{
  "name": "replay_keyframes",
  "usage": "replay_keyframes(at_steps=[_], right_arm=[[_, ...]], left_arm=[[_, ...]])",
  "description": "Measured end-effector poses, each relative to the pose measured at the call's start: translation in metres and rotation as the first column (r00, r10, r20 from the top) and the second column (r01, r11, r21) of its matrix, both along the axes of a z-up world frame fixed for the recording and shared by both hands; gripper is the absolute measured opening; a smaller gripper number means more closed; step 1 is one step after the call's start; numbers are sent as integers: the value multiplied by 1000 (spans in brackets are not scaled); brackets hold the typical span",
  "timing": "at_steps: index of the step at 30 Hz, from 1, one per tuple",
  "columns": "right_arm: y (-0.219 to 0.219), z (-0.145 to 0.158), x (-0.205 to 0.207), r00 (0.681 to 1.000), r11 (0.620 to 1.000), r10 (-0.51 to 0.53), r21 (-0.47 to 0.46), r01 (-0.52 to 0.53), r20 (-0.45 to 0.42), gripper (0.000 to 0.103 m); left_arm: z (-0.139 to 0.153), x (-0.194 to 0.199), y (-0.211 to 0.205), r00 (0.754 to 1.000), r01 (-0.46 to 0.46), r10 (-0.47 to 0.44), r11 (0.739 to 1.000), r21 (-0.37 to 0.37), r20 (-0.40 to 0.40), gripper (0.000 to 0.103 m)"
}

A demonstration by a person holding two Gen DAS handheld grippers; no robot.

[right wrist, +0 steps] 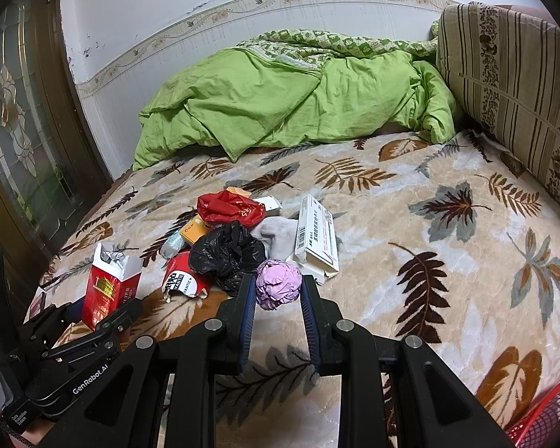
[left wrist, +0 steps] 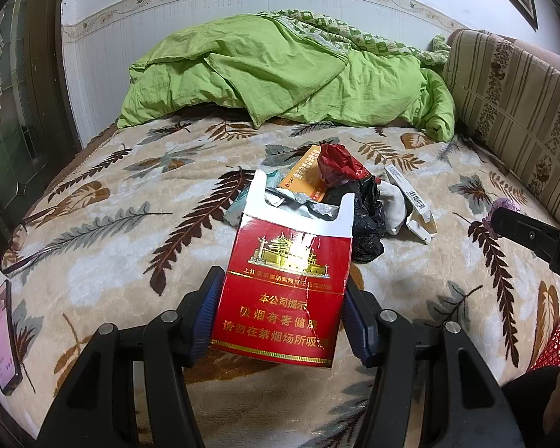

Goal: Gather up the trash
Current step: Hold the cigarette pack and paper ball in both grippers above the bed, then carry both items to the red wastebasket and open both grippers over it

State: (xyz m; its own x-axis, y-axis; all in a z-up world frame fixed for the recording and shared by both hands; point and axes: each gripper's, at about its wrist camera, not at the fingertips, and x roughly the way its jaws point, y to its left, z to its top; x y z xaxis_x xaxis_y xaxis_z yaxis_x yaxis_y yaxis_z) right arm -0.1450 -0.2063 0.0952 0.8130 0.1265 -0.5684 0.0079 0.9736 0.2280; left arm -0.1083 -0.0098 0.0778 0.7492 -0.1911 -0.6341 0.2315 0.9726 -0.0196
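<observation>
My left gripper [left wrist: 280, 287] is shut on a red cigarette pack [left wrist: 280, 291] with a torn-open top and holds it above the bed; it also shows in the right wrist view [right wrist: 110, 287]. My right gripper [right wrist: 278, 283] is shut on a crumpled pink paper ball [right wrist: 279, 283], whose tip shows in the left wrist view [left wrist: 506, 205]. Behind lies a trash pile: a black plastic bag [right wrist: 227, 250], a red bag [right wrist: 227, 209], a white carton [right wrist: 315, 235], an orange box [right wrist: 194, 229], a grey sock [right wrist: 276, 237] and a torn red-and-white pack [right wrist: 183, 276].
A leaf-patterned blanket [right wrist: 410, 224] covers the bed. A green quilt [right wrist: 280, 100] is heaped at the far end. A striped cushion [right wrist: 515, 82] stands at the right. A red mesh basket [right wrist: 548, 414] sits at the lower right. A phone [left wrist: 3, 336] lies at the left edge.
</observation>
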Motion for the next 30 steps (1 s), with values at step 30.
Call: replay_keyframes(at_steps=[30], right_arm=[[-29,2,-60,997,993,28,118,-20,-66,26]], left_arm=[[19,-32,-31,963,270,-269,960,-71,28,58]])
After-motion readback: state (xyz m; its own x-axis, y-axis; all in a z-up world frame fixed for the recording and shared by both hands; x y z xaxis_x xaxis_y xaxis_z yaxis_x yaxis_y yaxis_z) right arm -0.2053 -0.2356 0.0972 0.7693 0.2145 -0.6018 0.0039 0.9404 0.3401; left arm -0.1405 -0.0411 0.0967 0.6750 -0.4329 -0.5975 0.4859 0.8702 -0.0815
